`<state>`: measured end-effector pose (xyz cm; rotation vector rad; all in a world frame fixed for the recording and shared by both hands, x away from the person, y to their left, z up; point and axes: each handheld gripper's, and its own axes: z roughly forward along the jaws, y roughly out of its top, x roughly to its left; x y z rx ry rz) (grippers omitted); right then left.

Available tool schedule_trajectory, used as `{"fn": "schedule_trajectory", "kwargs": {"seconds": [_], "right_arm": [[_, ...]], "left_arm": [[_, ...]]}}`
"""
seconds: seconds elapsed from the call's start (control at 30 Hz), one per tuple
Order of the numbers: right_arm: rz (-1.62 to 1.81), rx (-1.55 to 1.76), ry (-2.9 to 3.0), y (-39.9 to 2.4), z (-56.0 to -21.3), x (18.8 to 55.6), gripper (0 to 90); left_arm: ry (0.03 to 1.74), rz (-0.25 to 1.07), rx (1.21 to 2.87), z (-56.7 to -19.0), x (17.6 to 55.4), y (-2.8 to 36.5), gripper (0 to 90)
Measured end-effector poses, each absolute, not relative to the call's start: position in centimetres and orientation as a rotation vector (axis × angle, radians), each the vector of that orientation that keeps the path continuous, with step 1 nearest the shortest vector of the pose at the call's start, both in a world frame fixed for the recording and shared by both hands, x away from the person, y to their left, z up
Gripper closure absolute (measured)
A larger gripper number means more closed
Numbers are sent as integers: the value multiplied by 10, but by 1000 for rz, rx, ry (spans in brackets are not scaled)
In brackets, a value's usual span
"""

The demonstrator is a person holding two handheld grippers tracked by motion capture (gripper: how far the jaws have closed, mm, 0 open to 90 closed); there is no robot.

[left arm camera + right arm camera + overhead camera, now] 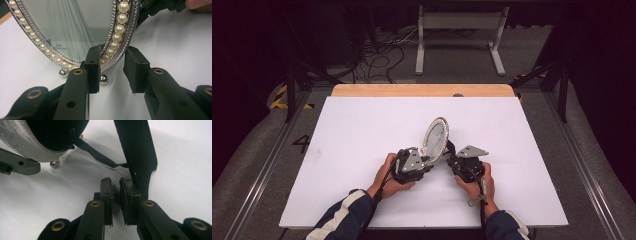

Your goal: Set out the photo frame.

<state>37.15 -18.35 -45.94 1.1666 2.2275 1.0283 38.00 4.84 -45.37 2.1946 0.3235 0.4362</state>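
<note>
An oval silver picture frame (pixel 435 137) edged with pearls stands on its small ball feet on the white table top (pixel 362 130). In the left gripper view its glass (pixel 75 30) rises just ahead of my left gripper (pixel 112 72), whose jaws straddle the lower rim. The left pad lies against the front and the right pad stands slightly off the edge. My right gripper (pixel 116 195) sits behind the frame, pads a narrow gap apart with nothing between them, right beside the black stand leg (pixel 136 147). A black strap (pixel 97 155) joins that leg to the frame's back (pixel 50 135).
A person's hands hold both grippers (pixel 429 161) (pixel 452 161) near the front middle of the table. A wooden strip (pixel 422 90) runs along the far edge. Beyond it lie floor cables (pixel 377 55) and a white metal stand (pixel 459 20).
</note>
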Motion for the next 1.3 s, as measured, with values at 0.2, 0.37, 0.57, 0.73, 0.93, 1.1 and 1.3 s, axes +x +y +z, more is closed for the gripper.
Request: {"fn": "schedule_trajectory", "kwargs": {"seconds": [0.2,0.37,0.57,0.73,0.93,1.1,1.3], "right_arm": [[1060,1145,2229,-181,-457,367,724],[1098,1130,2231,-177,-455,361,674],[1164,1076,2247,-168,-454,350,611],[1220,1036,2253,-164,-452,344,572],[1292,1014,2225,-157,-447,344,507],[1306,1017,2204,-151,-447,346,506],[1321,1082,2159,-141,-448,357,529]], "left_arm": [[301,444,2190,-446,375,56,666],[312,431,2184,-440,369,67,644],[318,435,2206,-438,359,84,600],[385,453,2185,-435,354,111,527],[440,466,2216,-439,341,140,478],[473,492,2229,-441,340,157,441],[498,481,2222,-444,347,155,400]]}}
